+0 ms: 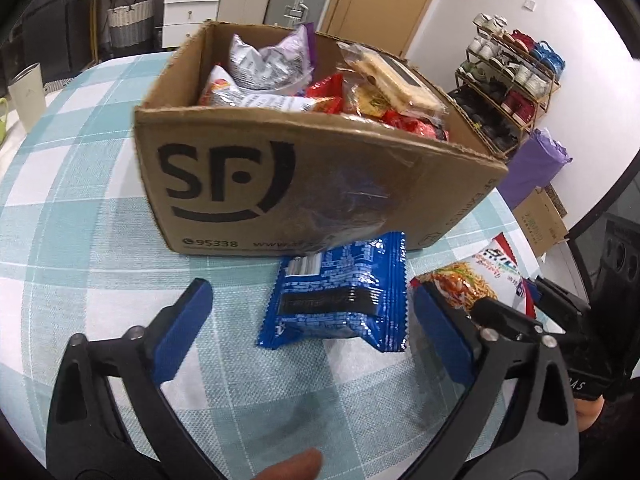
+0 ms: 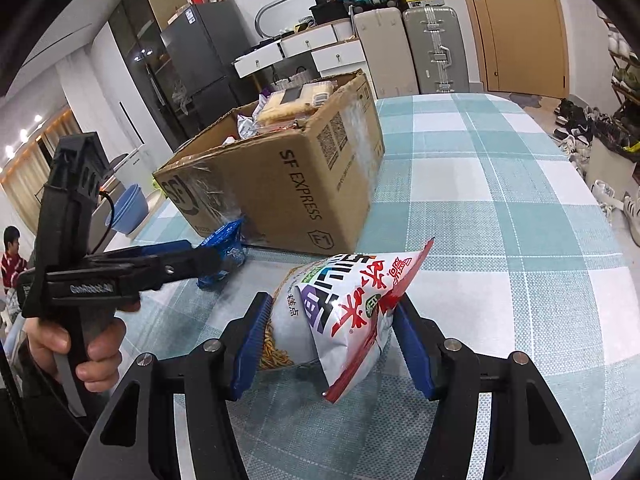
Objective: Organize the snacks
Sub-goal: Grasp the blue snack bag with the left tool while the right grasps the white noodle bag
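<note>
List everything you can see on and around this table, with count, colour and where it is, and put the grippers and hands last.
cardboard box: one, brown, on the table, open and full of snack packets
blue packet: one, blue, on the table against the box front, between the left gripper's open fingers
noodle snack bag: one, white and red, clamped in the right gripper
tablecloth: one, teal and white check
cup: one, pale, far table edge
suitcase: silver, by the door
shoe rack: one, full of shoes, by the wall
left gripper: black with blue pads, open
right gripper: black with blue pads, shut on the bag
hand: one, on the left gripper's handle
</note>
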Motion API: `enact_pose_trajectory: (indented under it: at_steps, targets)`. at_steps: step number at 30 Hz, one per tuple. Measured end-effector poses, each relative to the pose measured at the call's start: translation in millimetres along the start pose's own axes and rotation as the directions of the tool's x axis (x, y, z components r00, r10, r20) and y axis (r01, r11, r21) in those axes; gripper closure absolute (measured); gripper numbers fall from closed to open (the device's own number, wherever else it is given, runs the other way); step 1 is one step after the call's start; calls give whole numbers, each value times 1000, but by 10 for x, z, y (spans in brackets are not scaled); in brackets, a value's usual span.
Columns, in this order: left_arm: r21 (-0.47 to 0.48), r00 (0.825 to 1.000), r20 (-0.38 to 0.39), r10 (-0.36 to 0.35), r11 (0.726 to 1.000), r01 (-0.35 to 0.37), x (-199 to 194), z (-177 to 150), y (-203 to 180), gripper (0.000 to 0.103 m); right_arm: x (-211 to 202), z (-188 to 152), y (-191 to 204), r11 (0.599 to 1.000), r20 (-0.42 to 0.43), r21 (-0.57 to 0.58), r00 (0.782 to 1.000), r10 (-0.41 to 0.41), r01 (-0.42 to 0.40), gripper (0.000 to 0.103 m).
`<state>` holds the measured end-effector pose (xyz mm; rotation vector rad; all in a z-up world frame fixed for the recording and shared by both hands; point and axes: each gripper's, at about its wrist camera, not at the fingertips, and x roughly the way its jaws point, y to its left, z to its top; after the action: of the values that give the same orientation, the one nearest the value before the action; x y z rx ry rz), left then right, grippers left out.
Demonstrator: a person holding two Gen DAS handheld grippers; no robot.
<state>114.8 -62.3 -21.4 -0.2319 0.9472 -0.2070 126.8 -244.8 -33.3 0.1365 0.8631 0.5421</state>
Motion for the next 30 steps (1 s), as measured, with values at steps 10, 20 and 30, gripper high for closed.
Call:
enact_pose_trajectory:
  at_steps: [10, 20, 30]
  targets:
    - [74, 999, -8, 37, 997, -37, 245, -43, -232, 65, -81, 19, 23, 1000, 38, -9, 999, 22, -22, 41]
    - [107, 997, 49, 56, 992, -60, 181, -138, -470, 74, -219, 11, 107, 999, 74, -24, 996, 41, -39, 41]
    - [97, 990, 131, 58, 993, -71, -293, -129, -542, 74, -461, 57, 232, 998, 143, -47, 989, 47, -41, 42]
